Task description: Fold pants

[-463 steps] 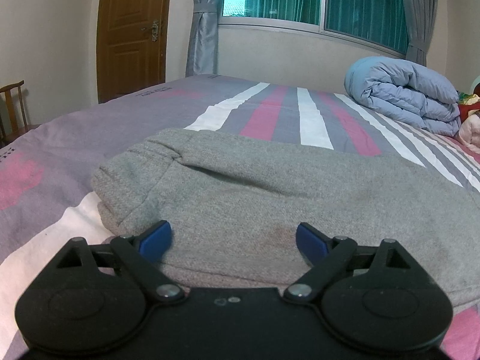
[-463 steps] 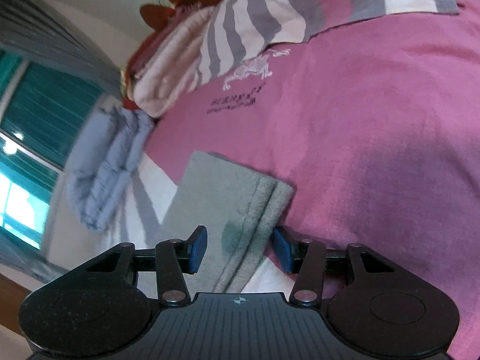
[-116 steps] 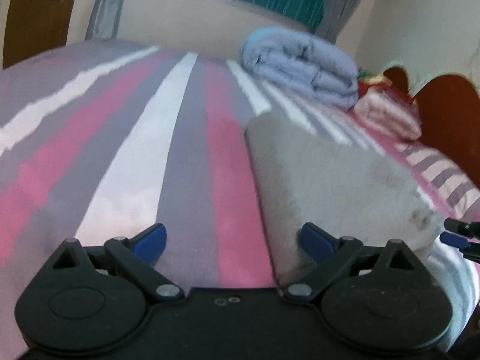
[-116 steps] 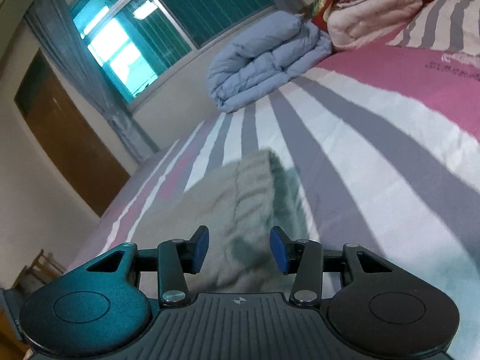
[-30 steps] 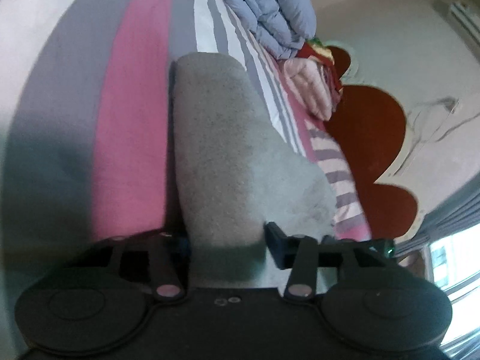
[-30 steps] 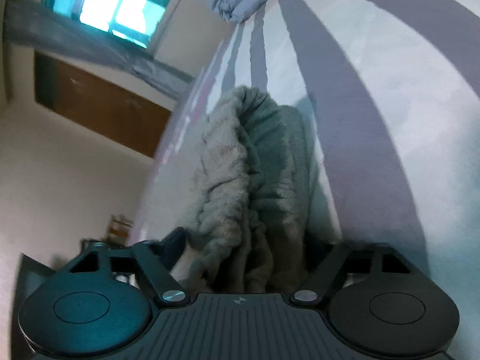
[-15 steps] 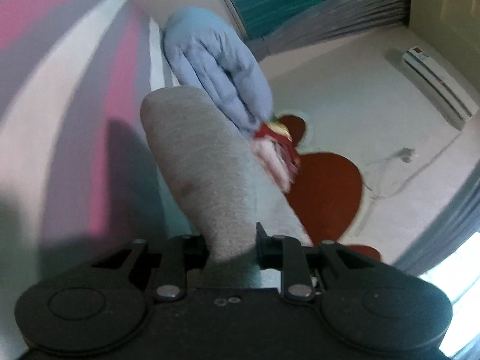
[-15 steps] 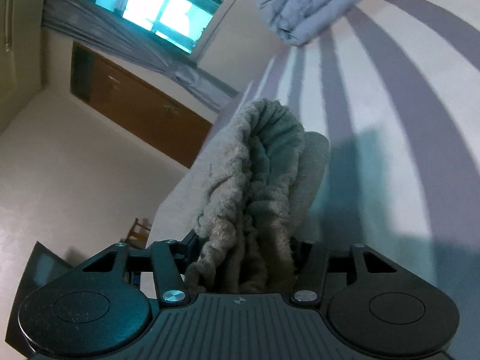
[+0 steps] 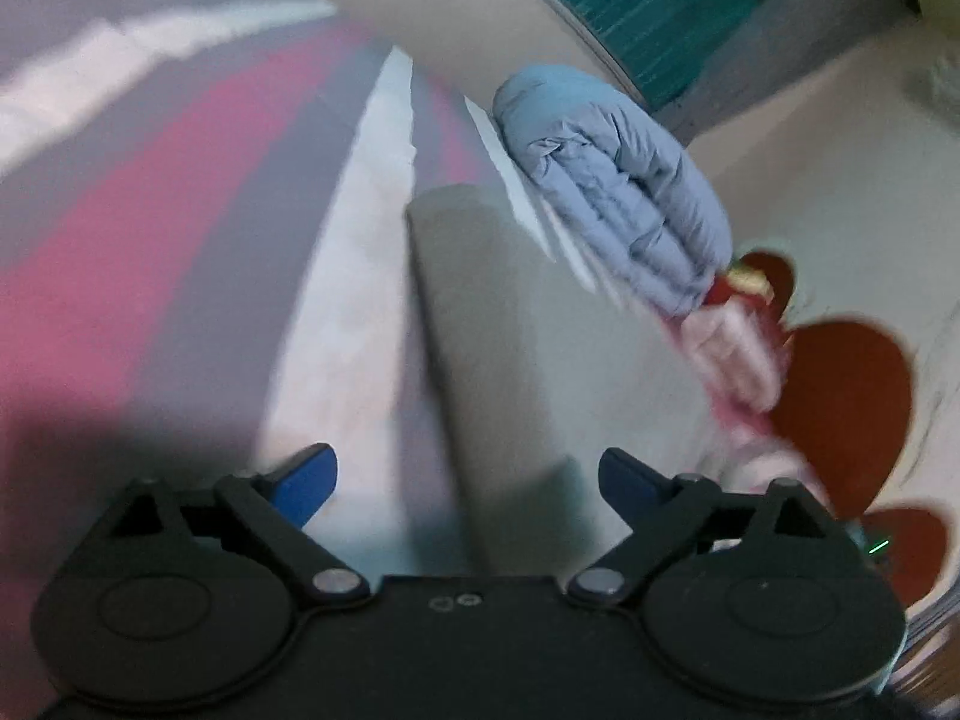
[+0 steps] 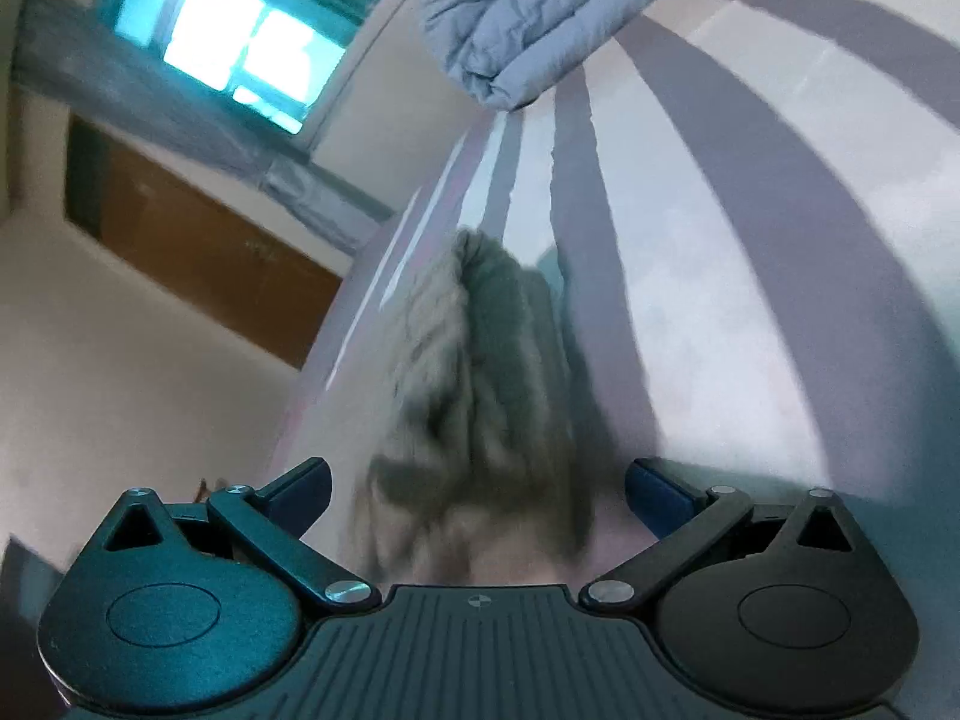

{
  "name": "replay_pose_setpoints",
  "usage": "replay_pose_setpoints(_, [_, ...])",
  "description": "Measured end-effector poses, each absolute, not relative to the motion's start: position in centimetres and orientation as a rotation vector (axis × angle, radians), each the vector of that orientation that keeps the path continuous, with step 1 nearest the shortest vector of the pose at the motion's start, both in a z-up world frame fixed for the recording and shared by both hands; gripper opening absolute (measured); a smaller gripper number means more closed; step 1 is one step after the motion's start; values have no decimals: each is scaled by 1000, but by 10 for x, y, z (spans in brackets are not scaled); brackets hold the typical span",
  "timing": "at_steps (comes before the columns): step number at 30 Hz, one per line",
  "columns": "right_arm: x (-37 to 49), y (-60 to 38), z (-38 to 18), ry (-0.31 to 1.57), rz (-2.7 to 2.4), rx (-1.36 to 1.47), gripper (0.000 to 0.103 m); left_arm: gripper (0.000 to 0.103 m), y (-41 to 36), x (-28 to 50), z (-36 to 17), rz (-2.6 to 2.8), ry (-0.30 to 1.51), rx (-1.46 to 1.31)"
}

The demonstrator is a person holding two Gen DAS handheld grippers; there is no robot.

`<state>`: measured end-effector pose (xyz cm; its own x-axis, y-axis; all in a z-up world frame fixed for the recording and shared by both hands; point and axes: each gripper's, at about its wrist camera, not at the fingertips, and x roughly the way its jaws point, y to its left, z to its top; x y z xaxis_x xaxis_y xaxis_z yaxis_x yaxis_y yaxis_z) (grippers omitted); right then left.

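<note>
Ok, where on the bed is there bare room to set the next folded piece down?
Bare striped bedsheet lies left of the grey pants in the left wrist view, and more shows right of them in the right wrist view. The headboard side is crowded: the folded blue duvet and the pink bedding sit there.

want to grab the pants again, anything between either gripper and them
Nothing visible. The grey pants lie on the bed straight ahead of the left gripper and right gripper, whose jaws have just opened off them.
</note>
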<state>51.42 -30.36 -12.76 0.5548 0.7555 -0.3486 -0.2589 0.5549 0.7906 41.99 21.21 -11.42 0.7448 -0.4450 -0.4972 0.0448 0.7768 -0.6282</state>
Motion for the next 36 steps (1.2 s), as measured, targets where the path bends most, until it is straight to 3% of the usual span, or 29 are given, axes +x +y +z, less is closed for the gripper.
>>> replay_pose_setpoints(2, [485, -312, -129, 737, 669, 718, 103, 91, 216, 378, -111, -225, 665, -528])
replay_pose_setpoints(3, [466, -316, -130, 738, 662, 696, 103, 97, 211, 358, -101, -184, 653, -468])
replay_pose_setpoints(8, [370, -320, -114, 727, 552, 526, 103, 97, 185, 268, -77, -72, 626, -331])
replay_pose_setpoints(13, [262, -306, -83, 574, 446, 323, 103, 97, 152, 204, -44, -37, 566, -377])
replay_pose_setpoints(22, [107, -264, -66, 294, 313, 119, 103, 97, 54, 92, -3, -99, 334, -141])
replay_pose_setpoints(29, [55, -232, -60, 284, 362, 108, 103, 97, 32, 33, -4, -119, 258, -101])
replay_pose_setpoints(36, [32, -212, -63, 187, 380, 7, 103, 97, 23, 32, -7, -112, 273, -60])
